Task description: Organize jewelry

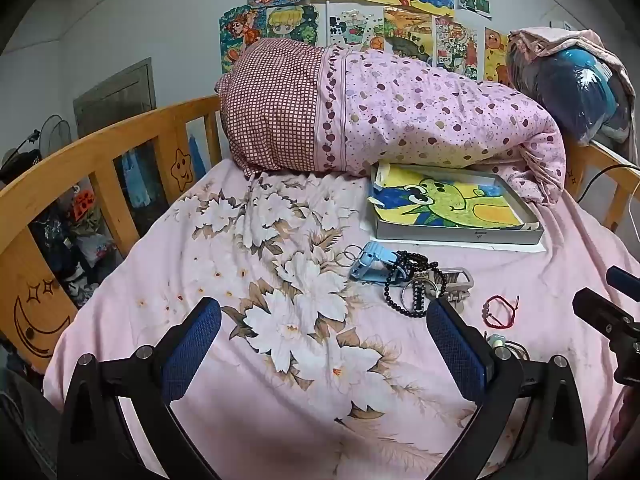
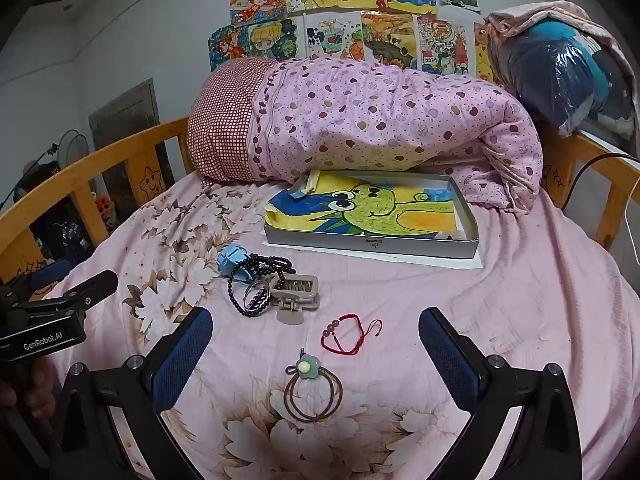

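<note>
The right gripper [image 2: 316, 364] is held low above the bed with its blue-padded fingers spread wide, and nothing is gripped between them. Between the fingers, on the sheet, a brown hair tie with a small flower charm [image 2: 312, 390] is seen, and just beyond it a red cord bracelet with three beads [image 2: 346, 334] lies flat. The left gripper [image 1: 324, 344] is also held with its fingers spread apart and empty, above the floral pink bedsheet [image 1: 240, 264].

Further out, a small pile is found: a string of black beads [image 2: 250, 284] is draped over a light blue clip-like object [image 2: 236, 264], and a beige claw hair clip [image 2: 296, 294] is touching the beads on their right side. What exactly the blue object is cannot be told.

Behind the pile, a shallow grey box [image 2: 372, 246] is placed on a white sheet, and a crayon drawing of a green creature [image 2: 372, 210] lies in it. A rolled pink quilt [image 2: 380, 120] is lying against the far edge of the box.
</note>
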Demonstrator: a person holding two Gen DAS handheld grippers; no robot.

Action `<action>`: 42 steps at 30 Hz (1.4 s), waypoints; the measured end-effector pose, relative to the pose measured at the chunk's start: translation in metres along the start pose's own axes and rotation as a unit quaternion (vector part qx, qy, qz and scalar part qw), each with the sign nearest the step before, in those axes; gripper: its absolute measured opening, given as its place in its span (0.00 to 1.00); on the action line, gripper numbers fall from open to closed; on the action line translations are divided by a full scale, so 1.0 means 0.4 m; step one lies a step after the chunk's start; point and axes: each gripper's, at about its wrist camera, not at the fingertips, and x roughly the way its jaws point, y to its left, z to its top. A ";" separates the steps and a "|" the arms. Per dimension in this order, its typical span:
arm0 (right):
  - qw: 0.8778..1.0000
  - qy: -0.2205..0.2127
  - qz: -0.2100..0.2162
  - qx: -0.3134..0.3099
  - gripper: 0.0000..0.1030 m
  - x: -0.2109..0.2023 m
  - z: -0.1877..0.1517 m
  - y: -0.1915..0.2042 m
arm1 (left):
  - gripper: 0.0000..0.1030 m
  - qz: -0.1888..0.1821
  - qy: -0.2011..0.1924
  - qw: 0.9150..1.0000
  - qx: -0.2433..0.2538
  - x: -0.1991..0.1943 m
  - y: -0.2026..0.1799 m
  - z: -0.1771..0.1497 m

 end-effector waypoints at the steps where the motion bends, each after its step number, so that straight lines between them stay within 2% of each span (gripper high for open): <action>1: 1.000 0.000 0.000 0.000 1.00 0.000 0.000 0.000 | 0.98 0.000 0.000 1.000 0.000 0.000 0.002 0.000; 42: 1.000 0.000 0.002 0.003 1.00 -0.001 -0.002 -0.005 | 0.98 0.003 -0.001 1.000 0.006 -0.001 -0.004 -0.001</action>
